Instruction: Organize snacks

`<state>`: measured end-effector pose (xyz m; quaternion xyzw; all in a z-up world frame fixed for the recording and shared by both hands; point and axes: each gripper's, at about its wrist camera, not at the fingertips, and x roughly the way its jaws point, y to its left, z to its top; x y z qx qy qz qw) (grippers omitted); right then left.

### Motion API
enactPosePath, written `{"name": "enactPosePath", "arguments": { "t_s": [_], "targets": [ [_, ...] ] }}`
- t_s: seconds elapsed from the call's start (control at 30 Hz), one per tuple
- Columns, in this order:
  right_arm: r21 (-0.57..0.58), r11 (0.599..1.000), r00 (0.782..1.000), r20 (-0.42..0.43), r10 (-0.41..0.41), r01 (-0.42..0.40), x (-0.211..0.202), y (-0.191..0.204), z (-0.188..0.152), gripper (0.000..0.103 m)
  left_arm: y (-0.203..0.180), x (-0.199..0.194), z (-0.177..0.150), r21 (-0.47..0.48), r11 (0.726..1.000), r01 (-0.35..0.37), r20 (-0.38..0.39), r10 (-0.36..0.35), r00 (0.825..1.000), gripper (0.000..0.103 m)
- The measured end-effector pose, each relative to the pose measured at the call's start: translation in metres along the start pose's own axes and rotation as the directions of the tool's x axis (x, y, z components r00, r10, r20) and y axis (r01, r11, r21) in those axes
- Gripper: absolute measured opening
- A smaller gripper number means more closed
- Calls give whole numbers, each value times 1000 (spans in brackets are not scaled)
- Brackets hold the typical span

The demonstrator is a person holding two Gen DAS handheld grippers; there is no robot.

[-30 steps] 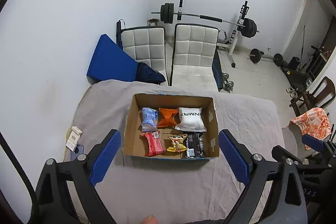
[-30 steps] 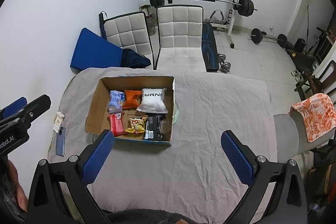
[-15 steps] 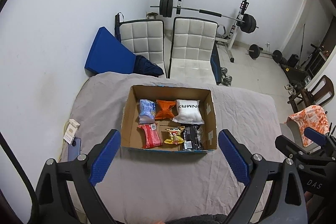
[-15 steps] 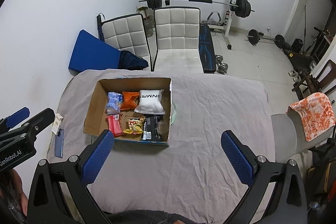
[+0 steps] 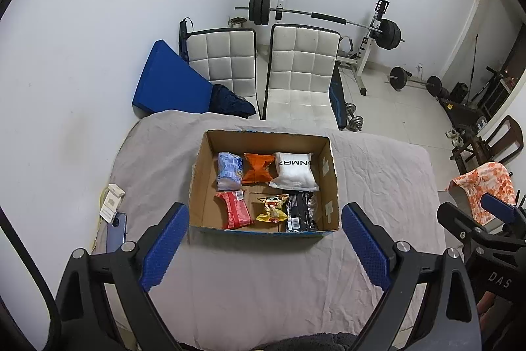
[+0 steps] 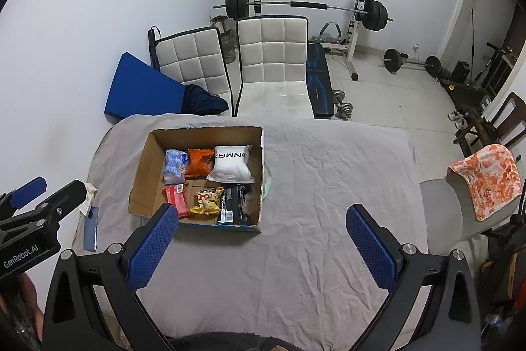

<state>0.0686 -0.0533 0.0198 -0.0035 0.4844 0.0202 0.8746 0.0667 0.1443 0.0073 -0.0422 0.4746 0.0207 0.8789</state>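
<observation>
An open cardboard box (image 5: 197, 183) (image 6: 139, 183) stands on the grey-covered table and holds several snack packs in two rows. The back row has a blue pack (image 5: 229, 175), an orange pack (image 5: 258, 172) and a white pouch (image 5: 294, 175). In front lie a red pack (image 5: 235, 213), a yellow pack (image 5: 272, 208) and a black pack (image 5: 300, 213). My left gripper (image 5: 264, 247) hangs open above the table just short of the box, empty. My right gripper (image 6: 261, 247) is open and empty, over the bare cloth to the right of the box.
A white carton (image 5: 111, 206) and a phone (image 5: 116, 231) lie at the table's left edge. Two white chairs (image 5: 302, 78) stand behind the table, with a blue mat (image 5: 167, 84) and a barbell rack (image 5: 315, 17) beyond. A chair with an orange cloth (image 6: 486, 176) is at right.
Both grippers have drawn back and up from the box, so it sits farther off in both views. Both stay open, and the snacks have not moved.
</observation>
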Motion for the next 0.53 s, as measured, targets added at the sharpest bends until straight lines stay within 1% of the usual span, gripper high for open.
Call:
{"name": "enactPosePath", "arguments": {
  "t_s": [0.53],
  "targets": [
    [6,1000,1000,3,-4,4,-1,-2,0,103,-2,-2,-4,-1,1000,-5,-1,5,1000,95]
  ]
}}
